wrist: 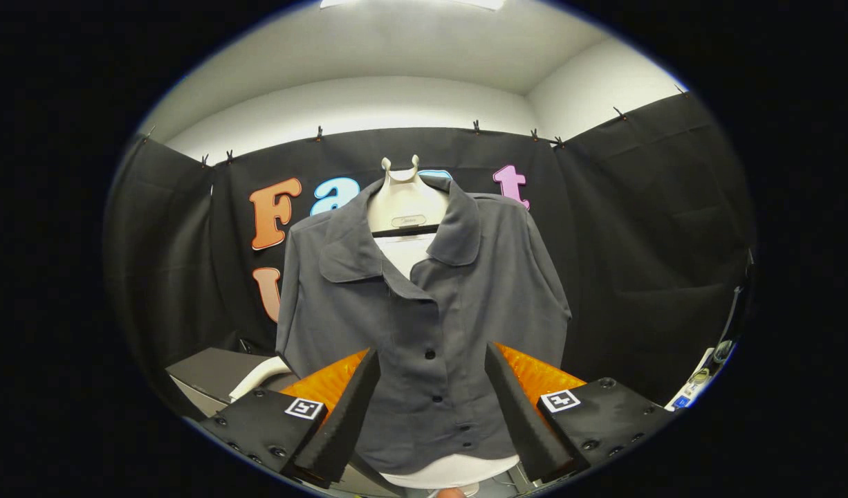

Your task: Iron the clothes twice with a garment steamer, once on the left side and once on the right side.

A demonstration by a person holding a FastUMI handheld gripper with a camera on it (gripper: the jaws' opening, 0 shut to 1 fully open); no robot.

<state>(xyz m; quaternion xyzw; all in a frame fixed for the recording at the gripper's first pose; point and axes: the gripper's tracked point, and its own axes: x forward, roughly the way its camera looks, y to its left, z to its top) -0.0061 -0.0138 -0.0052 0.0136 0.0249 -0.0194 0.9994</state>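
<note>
Garment: a dark grey, short-sleeved button-front shirt [424, 304] of thin woven cloth hangs facing the camera, collar open, small dark buttons running down the placket.
Support: the shirt is draped over a cream-white moulded hanger form [404, 200] with two short prongs at its top; a black bar crosses the form just below a small oval badge.
Under-layer: a white panel [453, 472] shows in the open neck and again below the shirt's hem.
Tool: the gripper [432, 398] is spread wide, its two fingers [341, 422] apart with nothing between them; the lower placket of the shirt lies beyond the gap, and contact cannot be told.
Finger mounts: each finger carries a black plate with a square black-and-white marker.
Left of shirt: a grey-brown box-shaped unit [213, 373] with a curved white handle-like part [258, 377] sits low beside the hem.
Backdrop: black cloth wall clipped along its upper edge, white wall and ceiling above.
</note>
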